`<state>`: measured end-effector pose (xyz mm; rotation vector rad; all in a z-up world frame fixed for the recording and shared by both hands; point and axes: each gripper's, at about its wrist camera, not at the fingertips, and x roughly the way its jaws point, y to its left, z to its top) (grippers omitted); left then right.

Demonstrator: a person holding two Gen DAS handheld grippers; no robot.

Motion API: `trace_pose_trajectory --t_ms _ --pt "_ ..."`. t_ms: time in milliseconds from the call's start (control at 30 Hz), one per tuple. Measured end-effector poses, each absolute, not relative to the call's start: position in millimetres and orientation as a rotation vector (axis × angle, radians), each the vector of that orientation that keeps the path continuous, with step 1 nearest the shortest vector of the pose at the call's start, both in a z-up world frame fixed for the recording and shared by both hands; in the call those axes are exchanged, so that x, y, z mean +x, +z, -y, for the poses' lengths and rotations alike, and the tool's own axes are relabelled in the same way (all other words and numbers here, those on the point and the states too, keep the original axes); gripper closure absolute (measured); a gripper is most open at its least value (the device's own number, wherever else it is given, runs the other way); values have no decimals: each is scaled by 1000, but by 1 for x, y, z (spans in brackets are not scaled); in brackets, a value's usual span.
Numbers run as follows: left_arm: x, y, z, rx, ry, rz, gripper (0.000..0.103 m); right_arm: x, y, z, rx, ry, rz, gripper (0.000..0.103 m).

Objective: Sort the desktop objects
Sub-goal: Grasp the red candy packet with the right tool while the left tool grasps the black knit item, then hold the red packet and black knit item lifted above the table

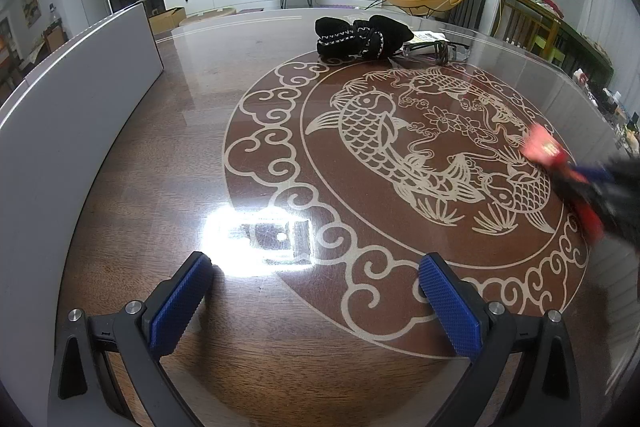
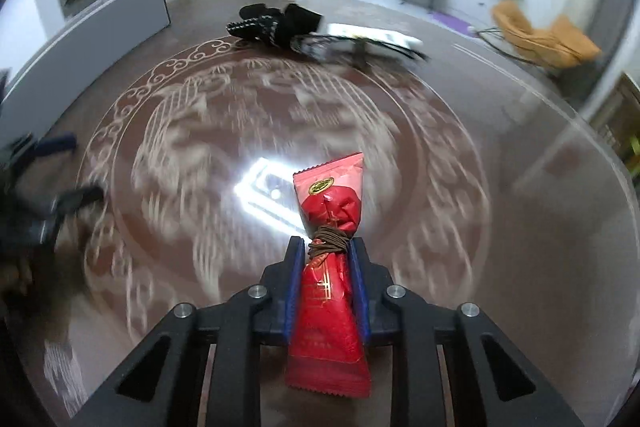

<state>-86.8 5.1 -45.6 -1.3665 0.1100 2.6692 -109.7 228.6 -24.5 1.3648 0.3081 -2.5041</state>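
One red foil sachet [image 2: 328, 267], crimped at both ends and bound at its waist with brown cord, sits clamped between the right claw [image 2: 325, 247] pads above the middle of the brown fish-patterned glass-topped bench [image 1: 280, 131]. The left claw [image 1: 312, 271] hangs apart and empty near the bench's near edge. The slick wrapper could slide out mid-carry (the view is streaked with blur), since only its narrow waist is pinched.

right gripper [image 2: 326, 247]: clamped on red packet [image 2: 326, 307] | cord [image 2: 329, 241] tied round packet | black cloth [image 2: 280, 21] far on table [image 2: 500, 147]
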Motion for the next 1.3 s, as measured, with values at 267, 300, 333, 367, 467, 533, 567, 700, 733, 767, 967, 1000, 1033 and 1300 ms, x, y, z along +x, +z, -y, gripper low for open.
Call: trace_pose_trajectory --t_ms 267,300,333,367,467,533,567,700,733,767,967,1000,1033,1300 --pt "-144 -46 -30 -1404 2386 -321 0 -60 -27 -260 1308 -2616 -159 11" --pt "-154 -45 -32 -1409 2378 -353 0 -59 -25 -262 1311 -2620 -156 10" --pt "-166 -43 -35 -1403 2373 -371 0 -61 -26 -263 1318 -2622 -155 6" --pt "-178 -39 -37 -1386 2368 -367 0 -62 -27 -263 1329 -2623 -160 3" --pt "-210 -24 -48 -1316 2373 -360 0 -64 -33 -263 1347 -2631 -149 0" --pt "-230 -14 -60 -1260 2392 -384 0 -64 -33 -263 1347 -2633 -150 0" --pt "-239 -9 -67 -1232 2401 -399 0 -66 -35 -261 1348 -2633 -150 0" --pt "-273 0 -97 -1148 2403 -464 0 -67 -36 -260 1348 -2633 -150 0" --pt "-279 -3 -104 -1132 2399 -495 0 -67 -36 -260 1348 -2633 -150 0" --pt "-287 -8 -109 -1133 2390 -523 0 -67 -36 -260 1348 -2633 -150 0" --pt "-290 -34 -119 -1171 2265 -571 35 -67 -36 -260 1348 -2633 -150 0" --pt "-283 -32 -115 -1163 2282 -557 50 -67 -36 -260 1348 -2633 -150 0" --pt "-276 -29 -109 -1165 2293 -520 56 -67 -36 -260 1348 -2633 -150 0" --pt "-172 -25 -63 -1260 2418 -321 58 -67 -36 -259 1348 -2633 -150 0"
